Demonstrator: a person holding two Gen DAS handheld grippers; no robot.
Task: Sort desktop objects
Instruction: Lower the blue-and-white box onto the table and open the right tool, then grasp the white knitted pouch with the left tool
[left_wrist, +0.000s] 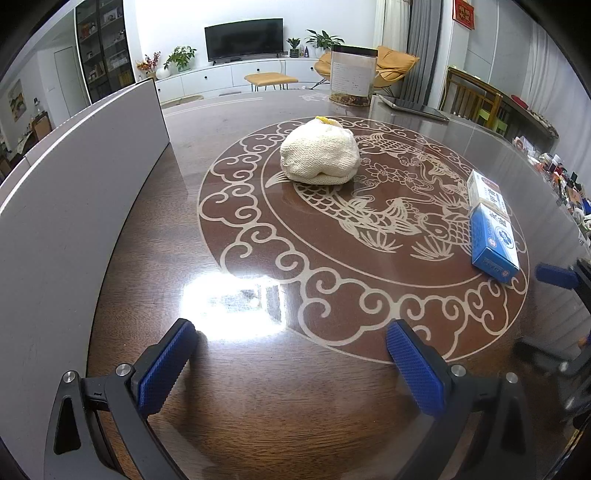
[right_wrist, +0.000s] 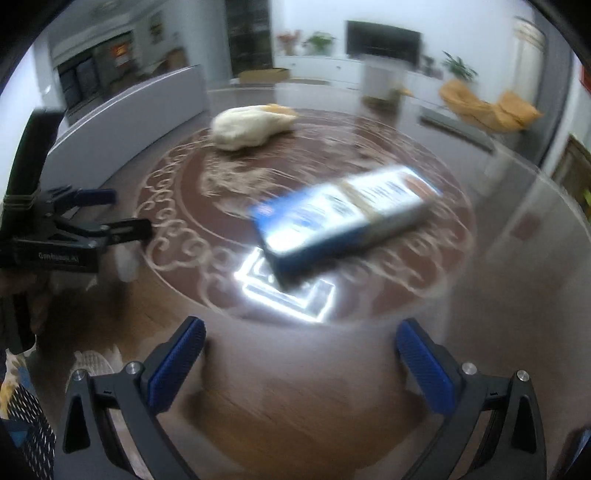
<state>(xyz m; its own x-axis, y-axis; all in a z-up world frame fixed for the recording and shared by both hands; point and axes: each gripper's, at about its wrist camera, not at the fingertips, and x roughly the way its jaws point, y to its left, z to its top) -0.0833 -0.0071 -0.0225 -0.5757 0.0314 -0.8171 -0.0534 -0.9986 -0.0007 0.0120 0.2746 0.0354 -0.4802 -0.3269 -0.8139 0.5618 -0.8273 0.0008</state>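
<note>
Right gripper jaws spread wide, nothing held. Blue box lies just ahead of them on the tabletop, long axis slanting up-right. Knitted bundle sits beyond the box. Left gripper, also wide and empty, is farther from the box.

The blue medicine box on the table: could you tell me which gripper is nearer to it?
Right. The right gripper, open, faces the blue medicine box just ahead of its fingers. The left gripper, also open, sits off to the box's left, pointing towards the knitted hat.
</note>
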